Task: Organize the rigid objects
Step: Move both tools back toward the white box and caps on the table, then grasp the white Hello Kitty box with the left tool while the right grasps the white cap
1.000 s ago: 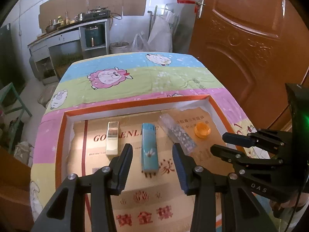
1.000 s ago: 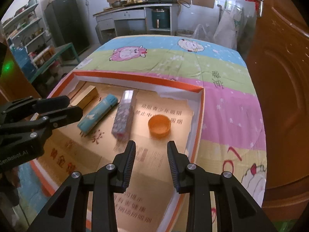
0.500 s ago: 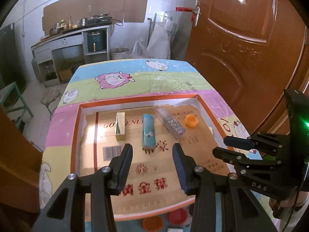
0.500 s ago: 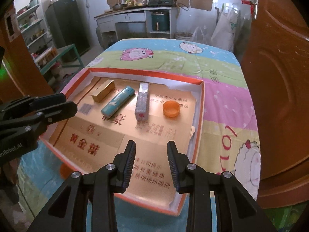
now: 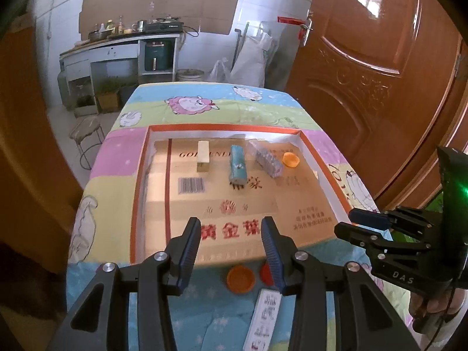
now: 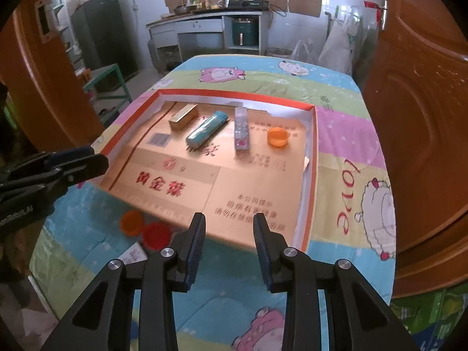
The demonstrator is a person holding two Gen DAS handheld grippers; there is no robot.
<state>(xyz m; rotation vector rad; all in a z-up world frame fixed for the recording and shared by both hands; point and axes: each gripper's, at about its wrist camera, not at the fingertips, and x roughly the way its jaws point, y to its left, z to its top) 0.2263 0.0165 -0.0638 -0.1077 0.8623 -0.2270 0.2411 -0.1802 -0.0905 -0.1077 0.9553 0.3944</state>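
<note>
Both grippers have drawn back from the shallow orange-rimmed cardboard tray (image 5: pixel 140 181), so its near edge and items on the cartoon-print cloth surface (image 5: pixel 117 152) now show. The left gripper (image 5: pixel 231 245) and the right gripper (image 6: pixel 228 238) each have their fingers parted, with nothing between them.

Inside the tray, a row lies along the far side. From left to right in the left wrist view:
- gold rectangular box (image 5: pixel 203 155), long axis pointing away from the camera;
- teal patterned lighter (image 5: pixel 238 168), long axis also pointing away;
- clear patterned rectangular case (image 5: pixel 265 161), long axis angled toward the far left;
- small orange plastic cap (image 5: pixel 290 159), opening upward.

Outside the tray, at its near edge, lie a second orange round cap (image 5: pixel 240 278), a red round cap (image 5: pixel 266 269) partly hidden behind a left finger, and a white printed rectangular box (image 5: pixel 263 318) cut off by the gripper body. Print on the tray is blurred.
</note>
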